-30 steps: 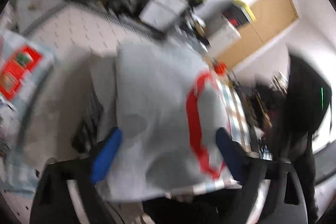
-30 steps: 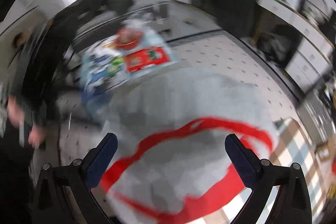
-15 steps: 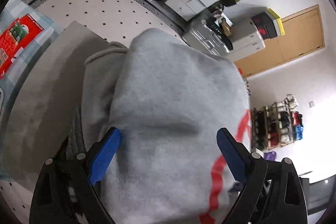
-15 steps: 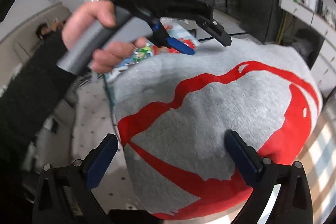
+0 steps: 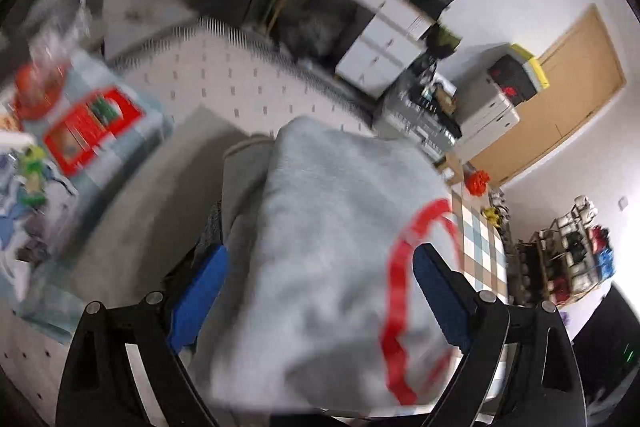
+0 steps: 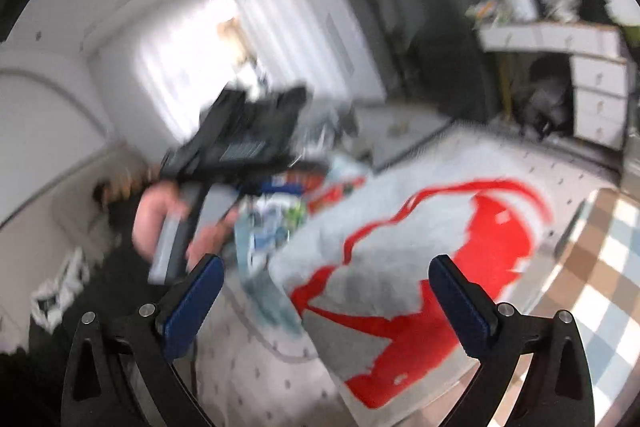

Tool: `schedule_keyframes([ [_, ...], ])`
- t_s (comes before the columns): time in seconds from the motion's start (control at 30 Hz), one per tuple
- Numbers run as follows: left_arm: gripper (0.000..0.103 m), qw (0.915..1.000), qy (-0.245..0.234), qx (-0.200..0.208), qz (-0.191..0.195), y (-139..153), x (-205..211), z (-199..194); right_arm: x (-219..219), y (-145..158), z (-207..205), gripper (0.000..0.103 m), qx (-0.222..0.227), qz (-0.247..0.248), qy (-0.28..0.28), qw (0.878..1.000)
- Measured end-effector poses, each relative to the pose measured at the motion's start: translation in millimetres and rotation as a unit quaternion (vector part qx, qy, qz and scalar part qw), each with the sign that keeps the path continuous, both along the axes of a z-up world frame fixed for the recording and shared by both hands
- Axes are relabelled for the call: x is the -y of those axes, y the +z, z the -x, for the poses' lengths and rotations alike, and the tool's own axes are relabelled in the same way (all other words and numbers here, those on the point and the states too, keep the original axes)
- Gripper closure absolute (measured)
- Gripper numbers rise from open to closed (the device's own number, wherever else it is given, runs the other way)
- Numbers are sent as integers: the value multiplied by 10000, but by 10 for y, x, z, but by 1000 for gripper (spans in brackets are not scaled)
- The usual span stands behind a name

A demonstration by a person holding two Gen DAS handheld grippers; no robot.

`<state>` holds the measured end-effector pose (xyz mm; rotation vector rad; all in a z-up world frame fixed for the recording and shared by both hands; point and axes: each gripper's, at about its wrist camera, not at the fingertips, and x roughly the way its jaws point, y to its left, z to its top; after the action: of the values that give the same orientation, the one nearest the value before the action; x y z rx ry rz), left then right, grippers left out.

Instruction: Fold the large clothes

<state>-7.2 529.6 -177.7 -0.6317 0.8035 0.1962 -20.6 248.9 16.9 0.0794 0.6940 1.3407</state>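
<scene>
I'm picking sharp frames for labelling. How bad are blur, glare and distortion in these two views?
Left wrist view: motion-smeared, grey sweatshirt soft, fisheye bends the door. Right wrist view: blurrier; left gripper streaked, window blown out, only the right gripper is crisp.

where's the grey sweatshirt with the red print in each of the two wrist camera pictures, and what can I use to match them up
Left wrist: the grey sweatshirt fills the centre and bottom, between the open left gripper fingers, red print at lower right.
Right wrist: the grey sweatshirt lies centre right, ahead of the open right gripper, red print facing the camera.
Shared landmark: the checked cloth beside the sweatshirt's right edge.
</scene>
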Motion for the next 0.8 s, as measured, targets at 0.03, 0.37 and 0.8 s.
schedule_keyframes([
  [0.03,12,9997,37,86,-234,27,131,8,111,47,47,0,62,-83,-150,9998],
  [0.37,10,9793,164,1023,-1741,88,1351,665,1018,109,754,0,1123,-147,-1637,9800],
  [0.8,3,9466,709,1586,-2717,-128,1933,1260,1251,-289,1381,0,1725,-31,-1963,9652],
])
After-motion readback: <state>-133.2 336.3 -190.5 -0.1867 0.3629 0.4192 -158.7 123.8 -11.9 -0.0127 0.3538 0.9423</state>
